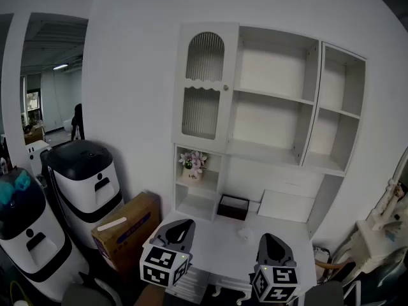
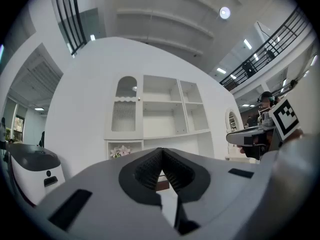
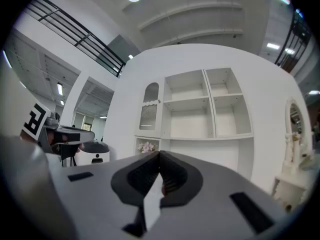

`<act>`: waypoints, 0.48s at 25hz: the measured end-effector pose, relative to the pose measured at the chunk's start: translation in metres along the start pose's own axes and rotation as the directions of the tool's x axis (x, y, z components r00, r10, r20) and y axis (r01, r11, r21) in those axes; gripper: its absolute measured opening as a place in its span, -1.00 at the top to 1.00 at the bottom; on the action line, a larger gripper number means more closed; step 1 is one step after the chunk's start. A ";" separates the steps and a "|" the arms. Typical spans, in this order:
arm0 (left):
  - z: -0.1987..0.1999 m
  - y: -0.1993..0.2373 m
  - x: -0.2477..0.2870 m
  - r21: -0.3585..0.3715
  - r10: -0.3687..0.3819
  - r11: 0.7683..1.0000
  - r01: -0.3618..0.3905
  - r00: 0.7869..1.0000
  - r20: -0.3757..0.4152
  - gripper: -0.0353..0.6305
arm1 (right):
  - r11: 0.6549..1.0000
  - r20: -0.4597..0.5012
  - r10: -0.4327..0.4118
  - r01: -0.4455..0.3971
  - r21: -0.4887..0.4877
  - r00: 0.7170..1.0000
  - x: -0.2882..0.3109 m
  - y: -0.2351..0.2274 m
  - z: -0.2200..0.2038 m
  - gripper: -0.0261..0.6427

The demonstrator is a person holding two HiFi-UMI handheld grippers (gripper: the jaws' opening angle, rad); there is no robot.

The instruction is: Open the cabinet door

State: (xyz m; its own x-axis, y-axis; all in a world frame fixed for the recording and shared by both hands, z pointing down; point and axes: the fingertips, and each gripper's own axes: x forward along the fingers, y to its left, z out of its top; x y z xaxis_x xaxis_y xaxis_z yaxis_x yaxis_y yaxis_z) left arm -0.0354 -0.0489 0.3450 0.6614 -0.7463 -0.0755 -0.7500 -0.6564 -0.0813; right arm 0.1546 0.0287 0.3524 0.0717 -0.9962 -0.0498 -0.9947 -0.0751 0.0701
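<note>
Approach step: the cabinet door [image 1: 204, 88] is closed at the shelf unit's upper left above the table [image 1: 223, 248], well apart from the left hand-held gripper [image 1: 180, 227] and right hand-held gripper [image 1: 271, 241], both closed and empty; the next move likely requires raising one to the knob [image 1: 225, 87] and opening its jaws.

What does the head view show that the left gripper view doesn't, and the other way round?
Head view only: the cardboard box on the floor left of the desk, and the desk top below the shelves.

Left gripper view only: the ceiling lamp, the balcony railing, and the left tool up close, its jaws together with nothing between them.

Both: the closed cabinet door with its arched ribbed panels, the open shelves to its right, and the flowers in the niche under the door.
</note>
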 end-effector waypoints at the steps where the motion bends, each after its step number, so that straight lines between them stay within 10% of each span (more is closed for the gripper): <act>1: 0.000 0.000 0.000 -0.001 -0.001 1.000 0.001 1.000 0.001 0.87 | 1.000 -0.001 0.001 -0.001 0.002 1.000 0.000 0.000 -0.001 0.86; 12: -0.006 -0.002 0.001 -0.002 -0.001 1.000 0.001 1.000 -0.012 0.88 | 1.000 0.001 0.010 -0.010 0.014 1.000 0.003 0.001 -0.003 0.86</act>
State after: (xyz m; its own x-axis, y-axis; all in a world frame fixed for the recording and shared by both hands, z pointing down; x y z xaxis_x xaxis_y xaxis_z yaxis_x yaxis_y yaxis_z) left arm -0.0338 -0.0490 0.3509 0.6623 -0.7466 -0.0630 -0.7491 -0.6577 -0.0792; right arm 0.1539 0.0259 0.3555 0.0620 -0.9968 -0.0504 -0.9963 -0.0649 0.0569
